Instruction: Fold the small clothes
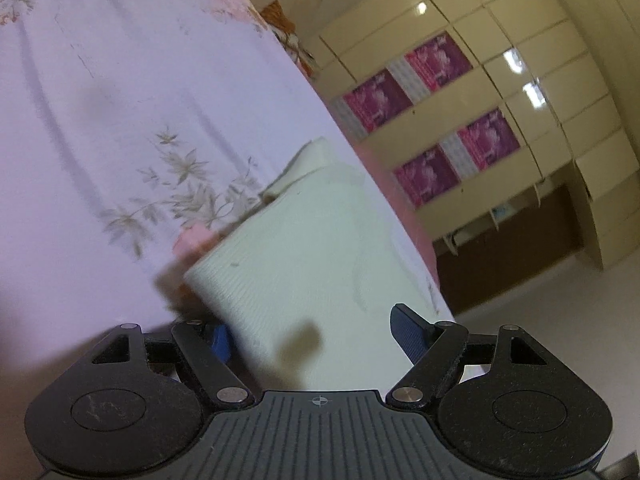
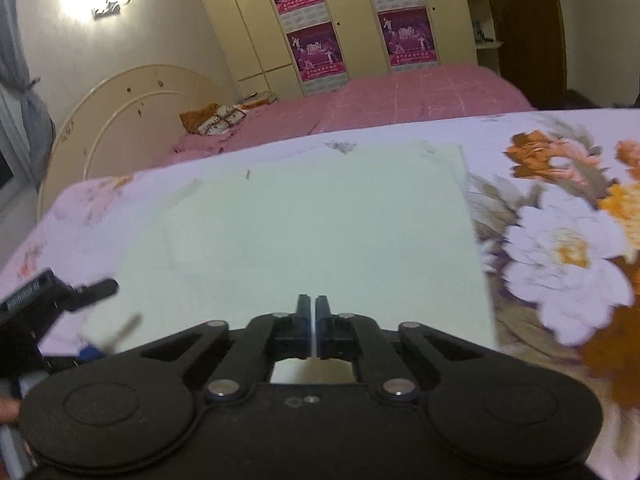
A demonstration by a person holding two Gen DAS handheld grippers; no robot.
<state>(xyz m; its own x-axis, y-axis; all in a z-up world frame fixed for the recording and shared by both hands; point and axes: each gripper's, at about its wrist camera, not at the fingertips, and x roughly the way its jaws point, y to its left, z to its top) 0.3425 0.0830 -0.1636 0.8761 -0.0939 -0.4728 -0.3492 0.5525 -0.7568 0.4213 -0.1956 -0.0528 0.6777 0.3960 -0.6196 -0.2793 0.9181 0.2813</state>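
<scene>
A pale cream ribbed garment (image 1: 304, 248) lies flat on a lilac floral sheet (image 1: 120, 100). My left gripper (image 1: 316, 336) is open, jaws wide apart, at the garment's near edge; its left blue pad (image 1: 219, 340) sits by the cloth's corner. In the right wrist view the same garment (image 2: 320, 220) spreads out as a large flat rectangle. My right gripper (image 2: 313, 312) is shut at its near edge; a thin strip of cloth seems to sit between the pads, but this is unclear. The left gripper's body (image 2: 48, 296) shows at the left.
The floral sheet (image 2: 560, 240) covers the work surface. Behind it stands a bed with a pink cover (image 2: 400, 96) and a round cream headboard (image 2: 132, 120). A cream wardrobe with magenta posters (image 2: 316, 52) fills the back wall. Bare floor (image 1: 560, 300) lies past the sheet's edge.
</scene>
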